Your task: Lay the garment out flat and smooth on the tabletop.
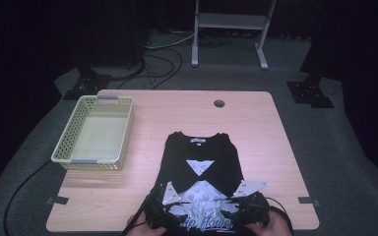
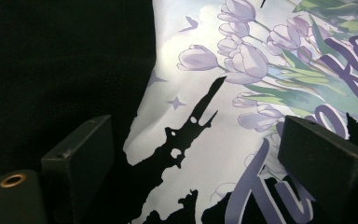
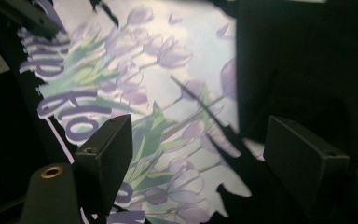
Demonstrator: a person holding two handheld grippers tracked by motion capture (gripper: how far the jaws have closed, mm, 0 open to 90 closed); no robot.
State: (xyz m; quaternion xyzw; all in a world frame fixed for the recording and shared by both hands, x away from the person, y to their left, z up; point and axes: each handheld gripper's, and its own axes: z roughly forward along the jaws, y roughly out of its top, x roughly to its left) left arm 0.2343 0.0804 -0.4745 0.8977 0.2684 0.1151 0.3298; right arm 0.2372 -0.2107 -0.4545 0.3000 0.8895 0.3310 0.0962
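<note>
Both pairs of jaws stand apart over printed cloth, with nothing pinched between them. The left gripper (image 2: 193, 154) and right gripper (image 3: 200, 163) hover at the near hem of the folded black T-shirt with a lilac tulip print (image 1: 202, 162), low centre in the high view. There the grippers look small and dark, perhaps touching the cloth. That view adds the cream perforated plastic basket (image 1: 64, 142), left on the pale wooden table (image 1: 256, 118).
</note>
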